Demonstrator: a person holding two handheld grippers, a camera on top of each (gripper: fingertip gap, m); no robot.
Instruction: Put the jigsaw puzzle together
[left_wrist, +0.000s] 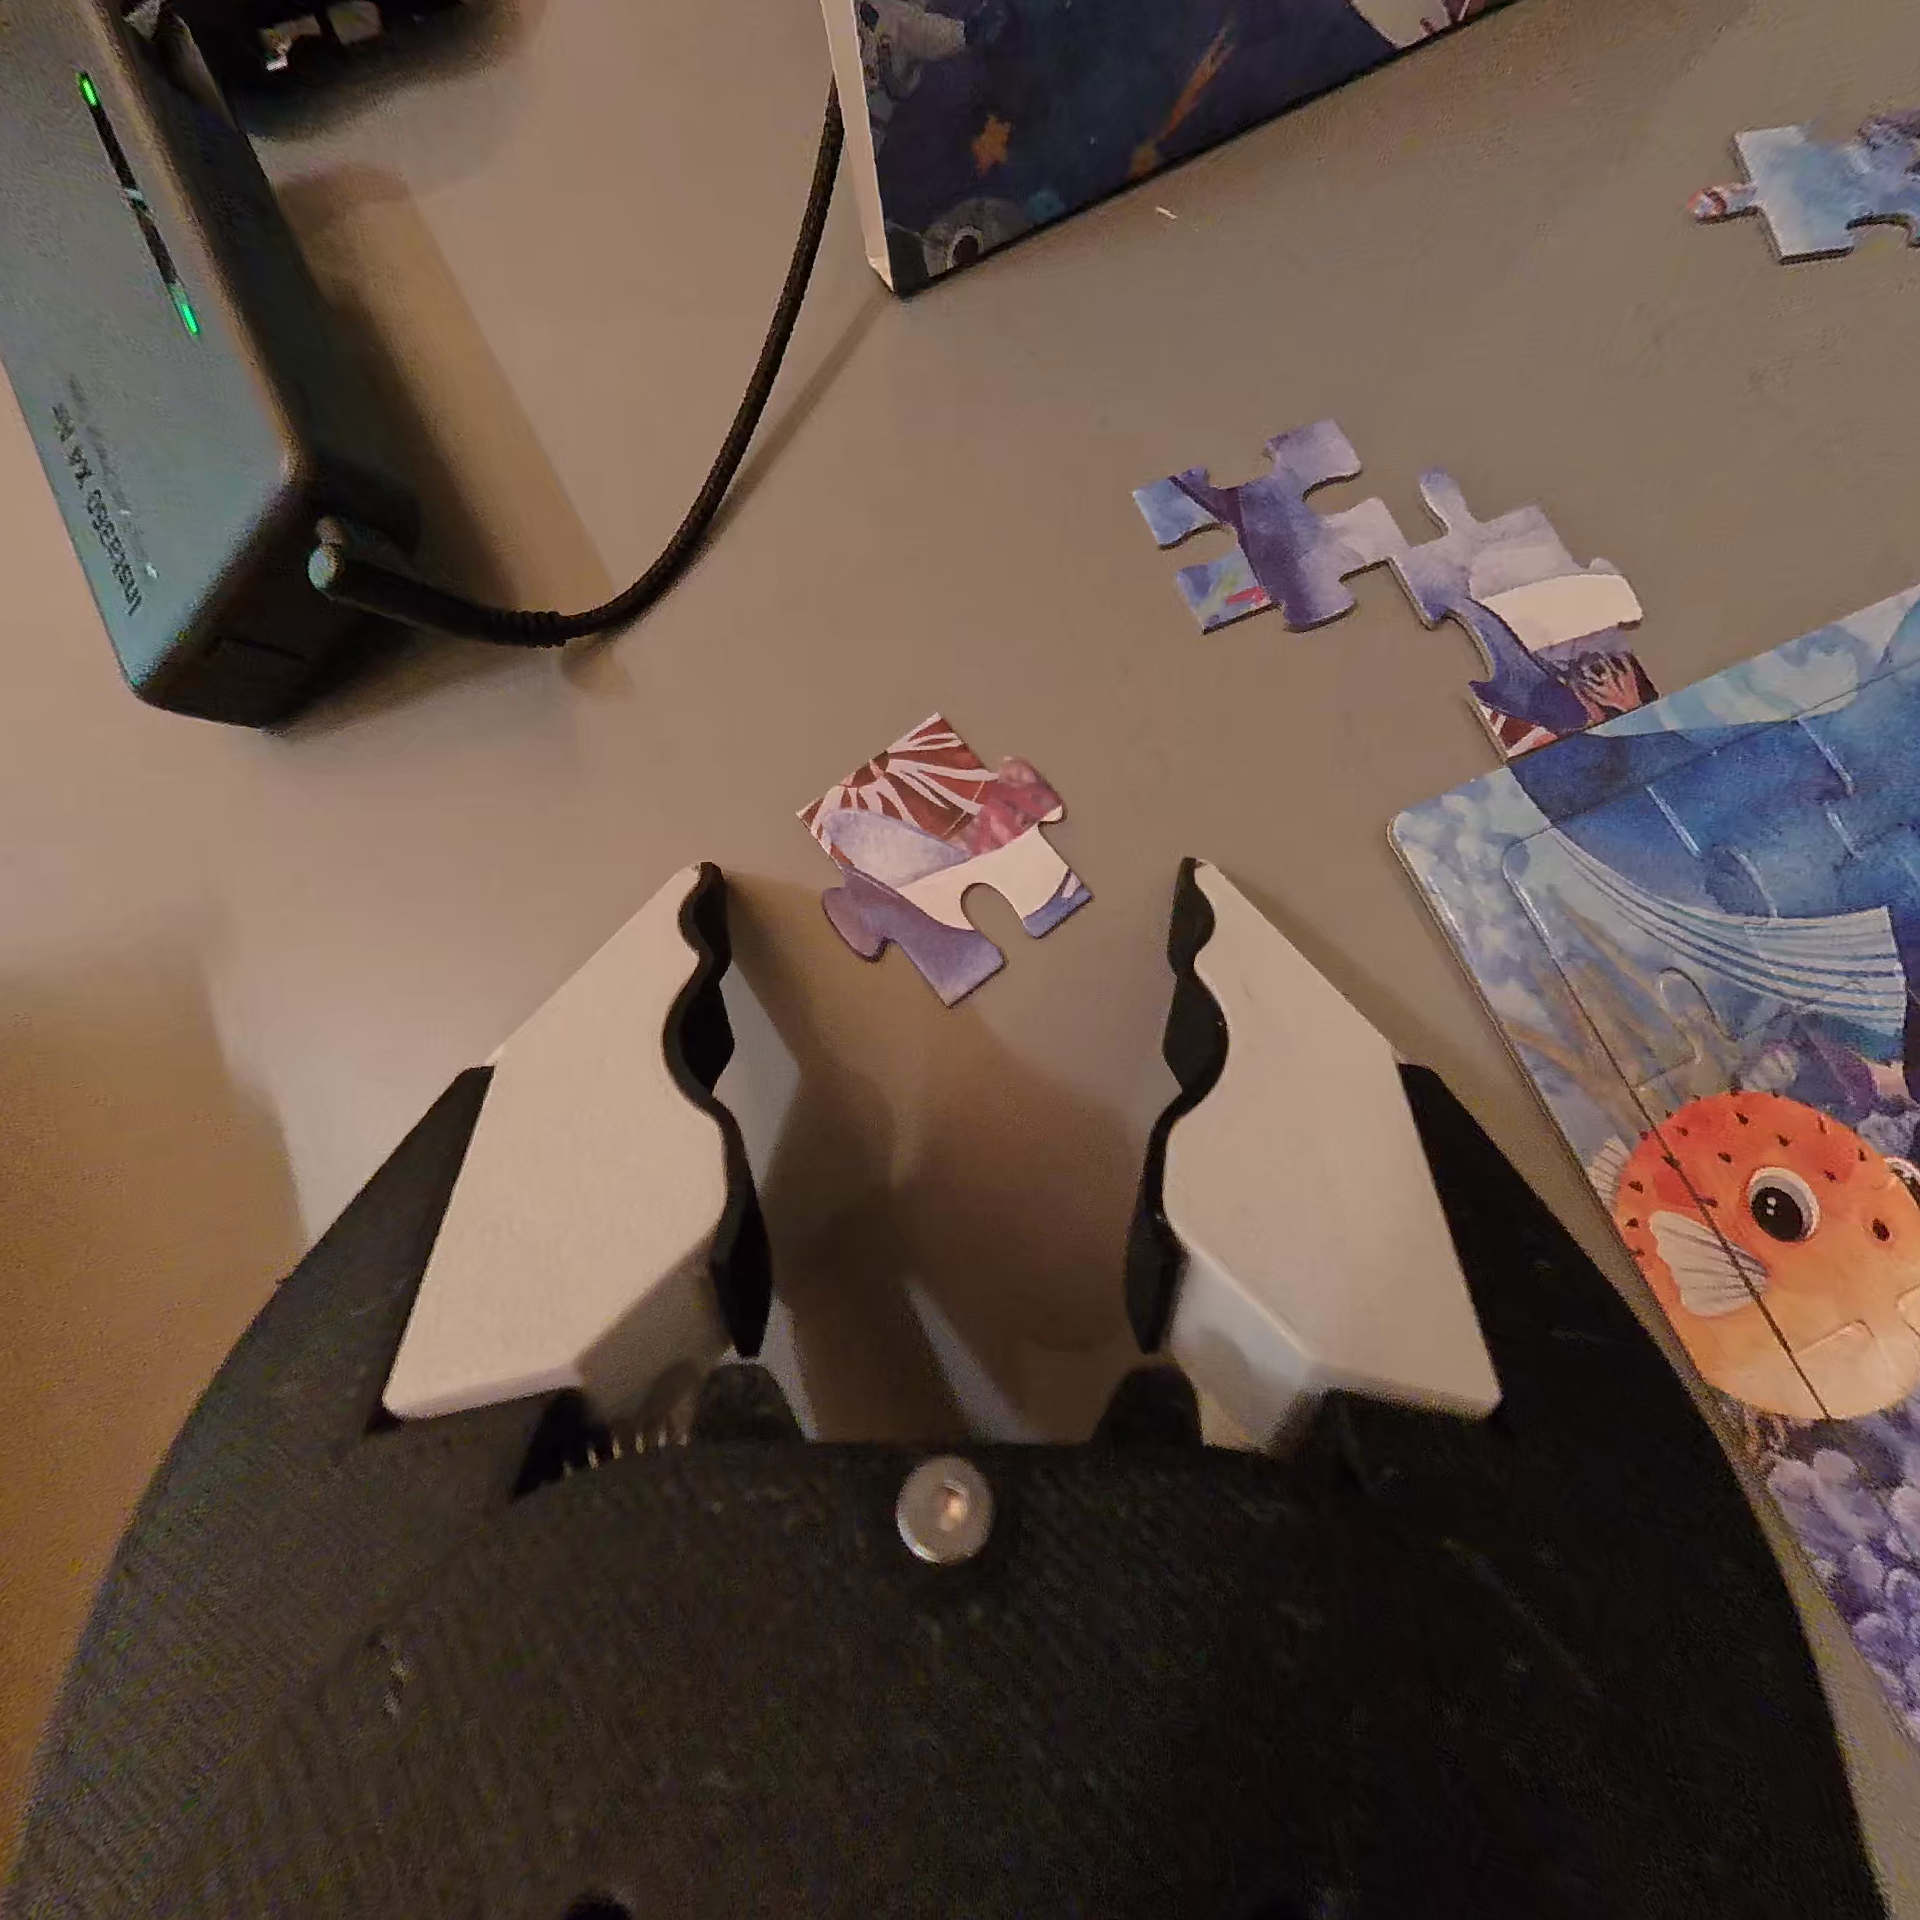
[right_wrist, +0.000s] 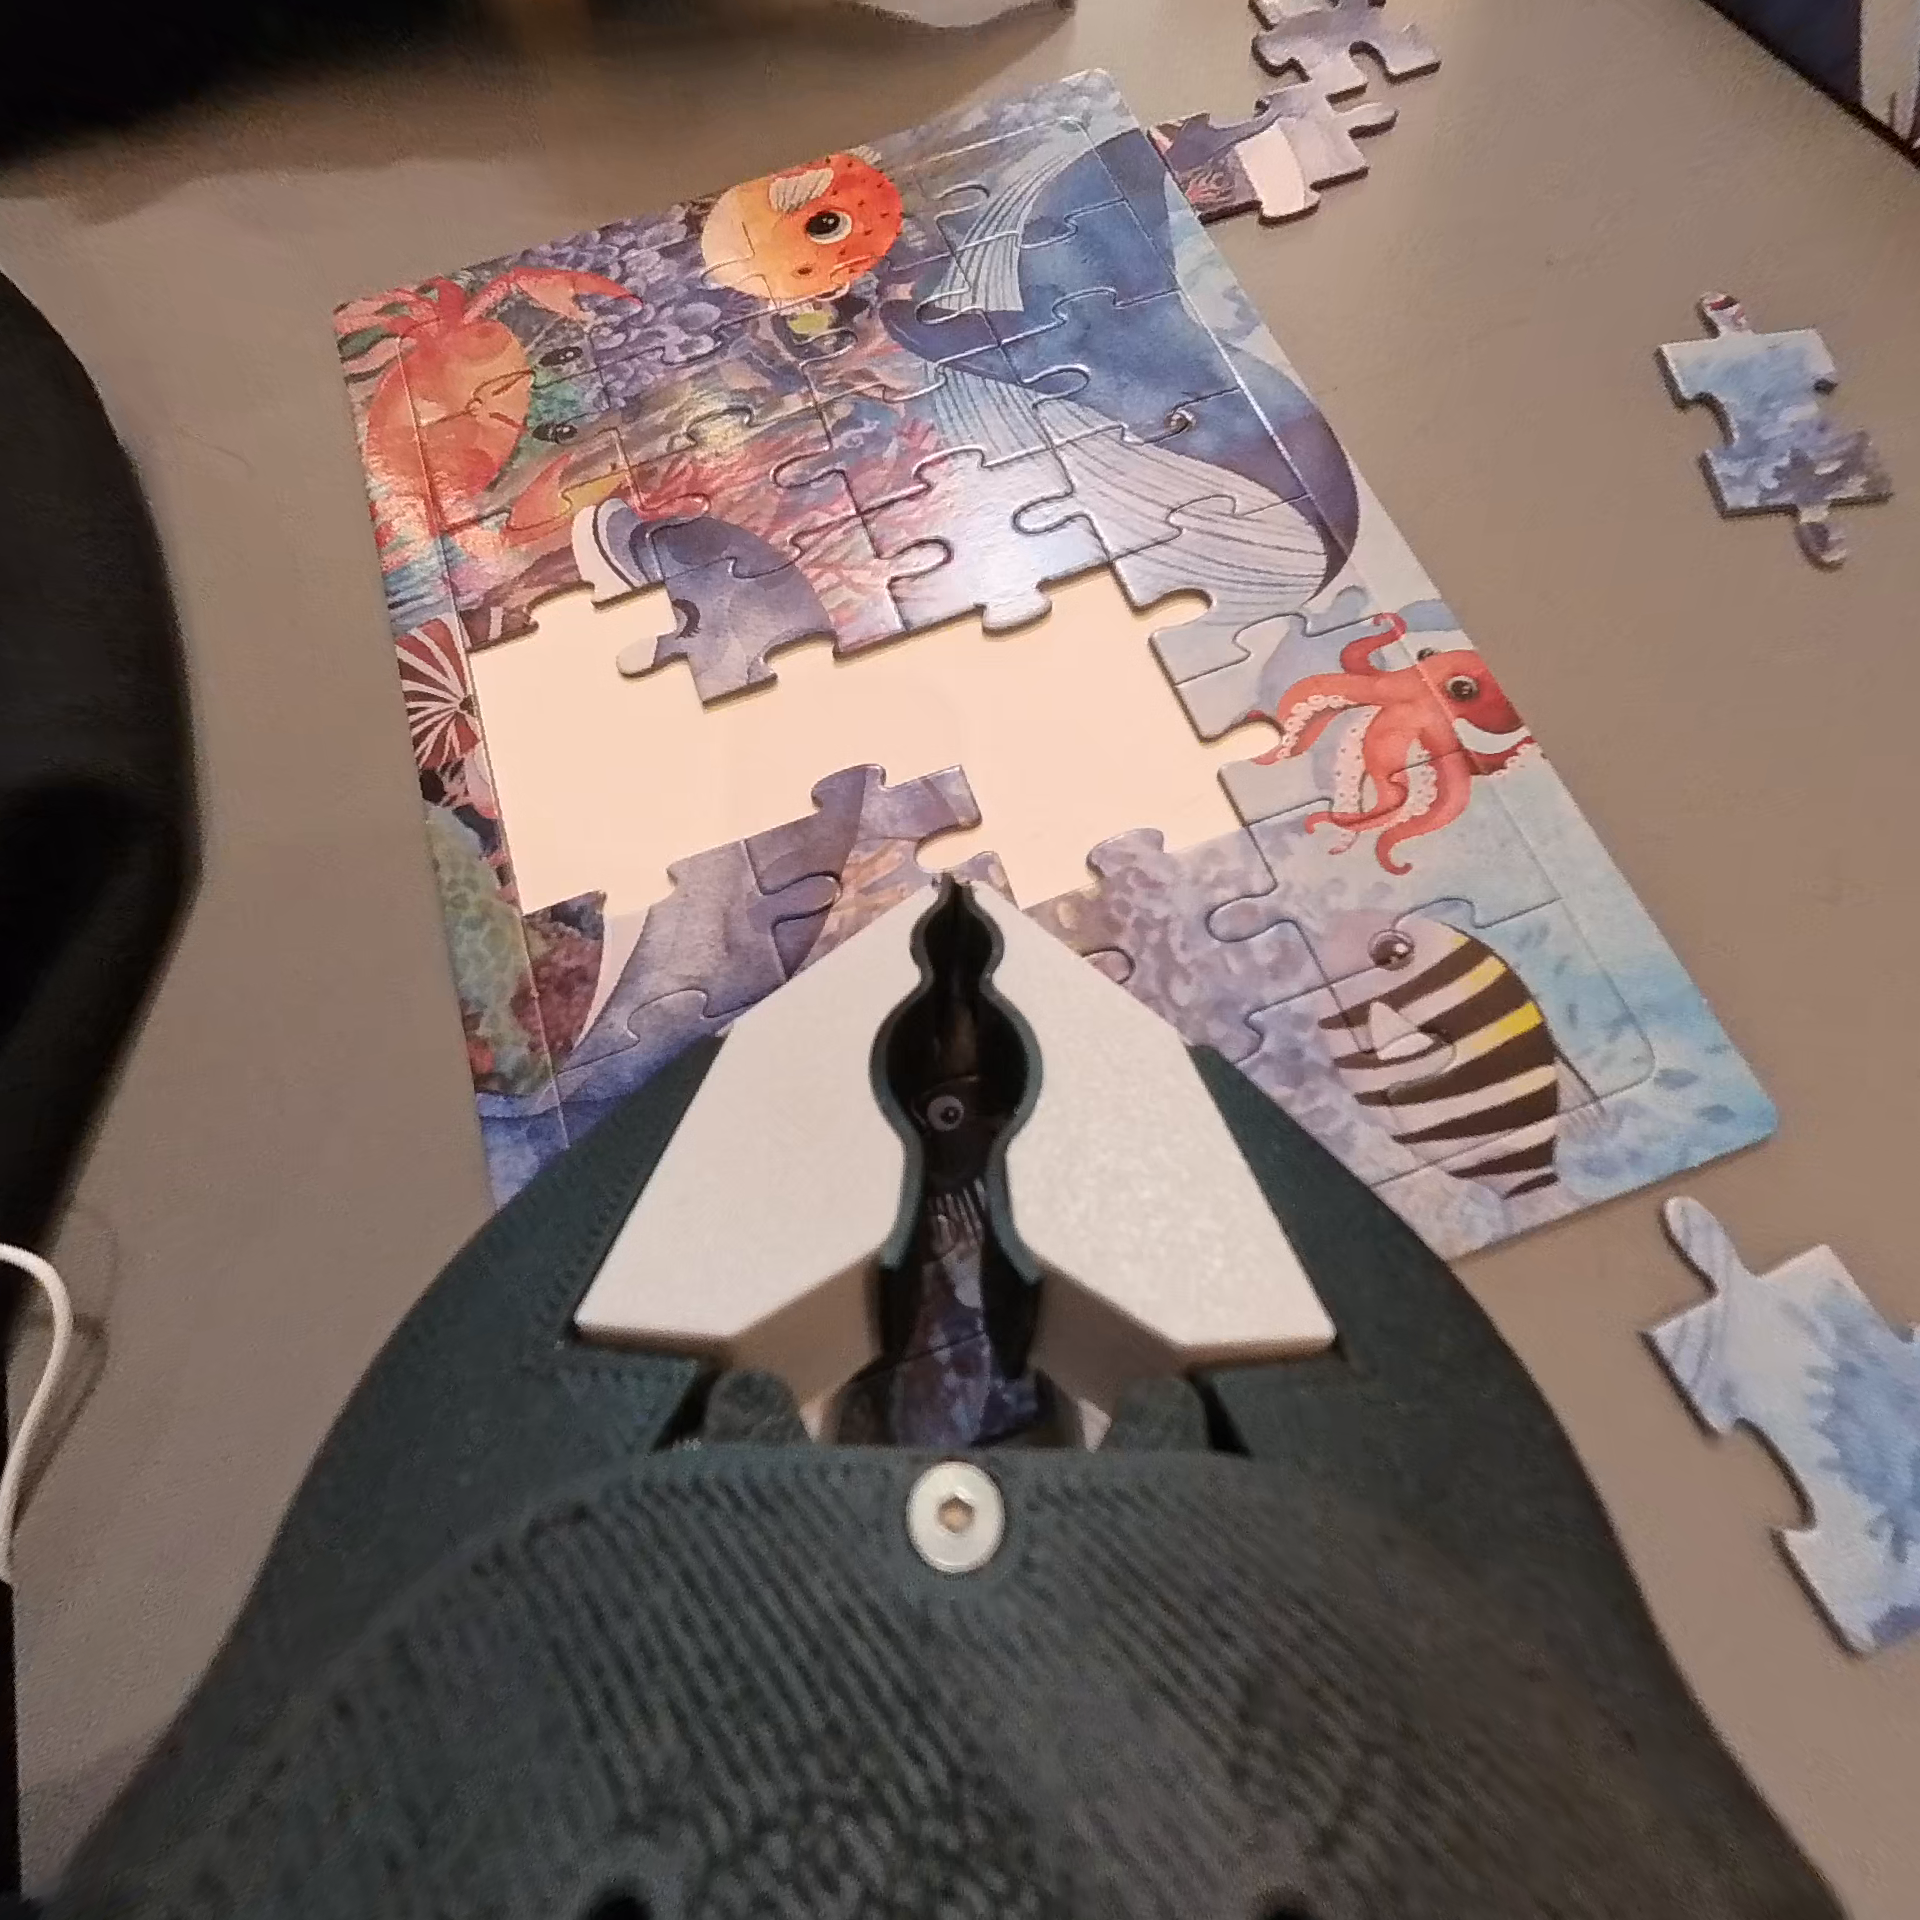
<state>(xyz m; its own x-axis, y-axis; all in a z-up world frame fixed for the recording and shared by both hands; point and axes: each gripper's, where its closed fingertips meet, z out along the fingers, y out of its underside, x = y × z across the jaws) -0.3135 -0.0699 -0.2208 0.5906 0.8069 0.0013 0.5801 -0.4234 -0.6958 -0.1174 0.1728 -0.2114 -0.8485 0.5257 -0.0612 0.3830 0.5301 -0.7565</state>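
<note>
The partly built sea-animal puzzle (right_wrist: 1039, 416) lies flat on the grey table, with a bare white gap (right_wrist: 831, 727) across its middle. My right gripper (right_wrist: 951, 885) hovers over the puzzle's near edge, just short of the gap. It is shut on a dark blue puzzle piece (right_wrist: 943, 1117) that shows an eye between the fingers. My left gripper (left_wrist: 948, 871) is open and low over the table. A loose red, white and purple piece (left_wrist: 914, 810) lies just beyond its fingertips. A corner of the puzzle (left_wrist: 1714, 935) shows at the right of the left wrist view.
Loose blue pieces lie on the table (left_wrist: 1262, 530) (left_wrist: 1527, 592) (left_wrist: 1829, 192), and beside the puzzle in the right wrist view (right_wrist: 1777, 436) (right_wrist: 1808, 1403) (right_wrist: 1278, 145). The puzzle box (left_wrist: 1039, 114) stands at the back. A grey device (left_wrist: 125, 364) with a braided cable (left_wrist: 748, 395) sits far left. Dark cloth (right_wrist: 73, 727) is on the left. The grippers' ends are close to 30 cm from one another.
</note>
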